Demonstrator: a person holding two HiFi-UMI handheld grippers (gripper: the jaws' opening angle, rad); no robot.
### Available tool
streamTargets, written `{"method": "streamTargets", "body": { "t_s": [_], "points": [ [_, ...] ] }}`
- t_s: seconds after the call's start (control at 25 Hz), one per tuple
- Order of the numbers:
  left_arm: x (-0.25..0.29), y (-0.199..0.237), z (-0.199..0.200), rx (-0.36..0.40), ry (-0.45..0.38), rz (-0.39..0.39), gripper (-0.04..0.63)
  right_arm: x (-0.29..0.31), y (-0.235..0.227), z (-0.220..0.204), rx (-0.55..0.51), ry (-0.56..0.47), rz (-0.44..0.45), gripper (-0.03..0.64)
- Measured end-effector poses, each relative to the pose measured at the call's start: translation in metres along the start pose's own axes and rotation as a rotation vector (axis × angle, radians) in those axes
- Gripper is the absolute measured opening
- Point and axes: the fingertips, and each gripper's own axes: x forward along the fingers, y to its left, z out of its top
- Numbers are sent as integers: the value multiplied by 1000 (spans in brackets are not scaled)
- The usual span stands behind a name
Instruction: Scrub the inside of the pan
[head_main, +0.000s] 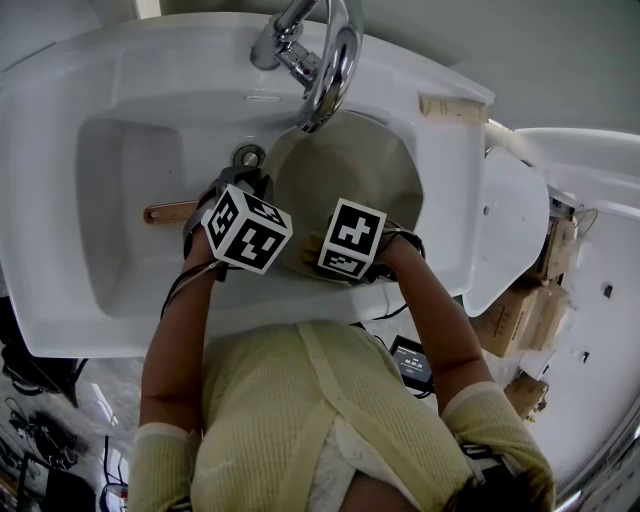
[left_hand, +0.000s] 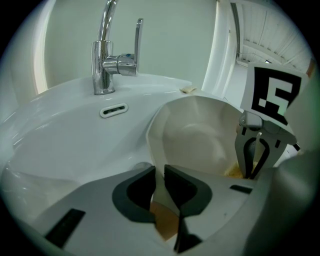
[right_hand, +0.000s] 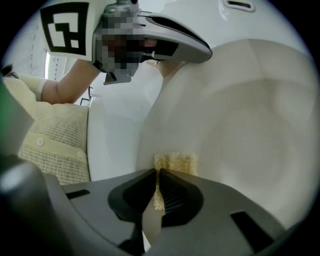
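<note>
A white sink (head_main: 60, 320) fills most of the head view, with a chrome faucet (head_main: 322, 58) arching over the basin and a round drain (head_main: 248, 156) below it. An overflow slot (left_hand: 114, 109) sits under the faucet base. The wall (head_main: 570, 50) behind is plain and pale. To the right stand a white rounded fixture (head_main: 510, 230) and cardboard boxes (head_main: 520, 320). Dark cables (head_main: 35, 430) lie on the pale, mottled floor (head_main: 105, 385).

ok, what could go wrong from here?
The left tool holds the pan only by its thin rim; scrubbing force could twist it loose into the sink. The right tool grips the sponge by a narrow edge, so it might pull out. The pan sits close under the faucet and could knock it.
</note>
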Motion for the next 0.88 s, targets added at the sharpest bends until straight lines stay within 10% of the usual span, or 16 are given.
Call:
{"method": "streamTargets", "body": {
  "t_s": [0.88],
  "points": [
    [-3,0,-1,-11,4,5,106,-9,5,44,18,-216,-25,41]
  ]
}}
